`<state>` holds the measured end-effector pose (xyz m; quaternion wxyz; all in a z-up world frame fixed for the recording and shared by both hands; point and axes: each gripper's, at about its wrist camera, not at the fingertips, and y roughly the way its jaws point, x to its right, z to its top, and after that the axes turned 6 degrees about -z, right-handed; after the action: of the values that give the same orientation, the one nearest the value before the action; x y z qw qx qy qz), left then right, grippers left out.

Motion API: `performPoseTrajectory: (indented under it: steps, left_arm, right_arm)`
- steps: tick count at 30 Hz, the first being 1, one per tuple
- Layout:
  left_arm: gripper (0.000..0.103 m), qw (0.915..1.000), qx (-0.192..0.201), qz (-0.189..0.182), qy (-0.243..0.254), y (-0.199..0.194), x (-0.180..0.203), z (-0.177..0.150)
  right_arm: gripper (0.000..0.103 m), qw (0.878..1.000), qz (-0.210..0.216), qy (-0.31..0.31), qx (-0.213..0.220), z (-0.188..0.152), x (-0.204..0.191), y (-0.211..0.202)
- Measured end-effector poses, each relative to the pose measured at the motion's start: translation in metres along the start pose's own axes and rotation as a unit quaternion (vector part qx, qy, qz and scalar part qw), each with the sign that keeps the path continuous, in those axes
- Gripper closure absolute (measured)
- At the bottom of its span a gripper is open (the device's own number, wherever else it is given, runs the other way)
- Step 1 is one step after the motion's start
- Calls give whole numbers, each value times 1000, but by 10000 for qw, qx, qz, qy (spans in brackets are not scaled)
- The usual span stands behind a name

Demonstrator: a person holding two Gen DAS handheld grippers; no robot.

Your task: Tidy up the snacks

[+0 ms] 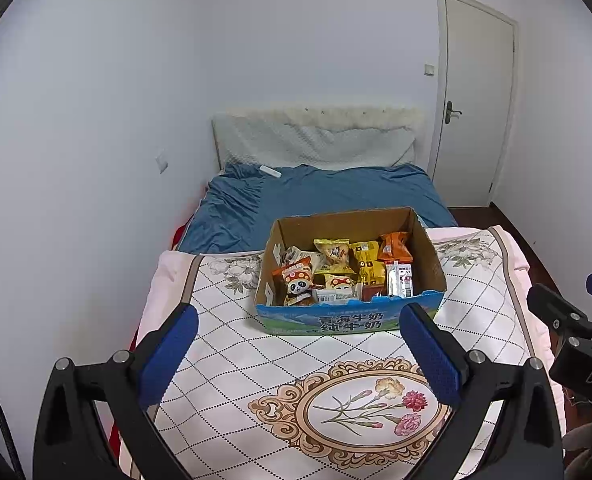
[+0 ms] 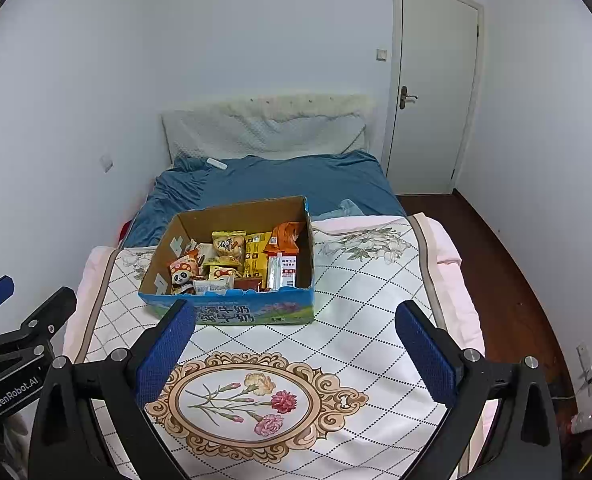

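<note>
In the left wrist view, the left gripper [image 1: 298, 354] is hanging with its blue-padded fingers spread wide apart and nothing between them, on the near side of the open brown cardboard box with a blue printed front [image 1: 426, 248]. The box is sitting on a white quilted cover with a floral medallion [image 1: 232, 360]. Inside the box, the small yellow, orange and silver snack packets [image 1: 346, 270] are lying in a loose jumble, none visible outside it.

In the right wrist view, the right gripper [image 2: 296, 350] is likewise holding its fingers wide apart and empty, near the box's front wall, with the box slightly left of centre. The left gripper is showing at the left edge, beside the box's near left corner.

As a judgement, this fits either snacks already gathered into the box or a pile waiting to be sorted. Any further reach would call for crossing the front wall and closing on one packet.
</note>
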<state>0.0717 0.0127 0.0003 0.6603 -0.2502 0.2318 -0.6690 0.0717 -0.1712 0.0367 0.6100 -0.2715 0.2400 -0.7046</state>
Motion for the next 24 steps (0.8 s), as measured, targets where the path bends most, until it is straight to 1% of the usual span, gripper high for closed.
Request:
performPoseTrajectory:
  steps: [24]
  left_arm:
    - [0, 10000, 0, -51, -14, 0, 0, 0]
  right_arm:
    - [1, 10000, -35, 49, -23, -1, 1, -5]
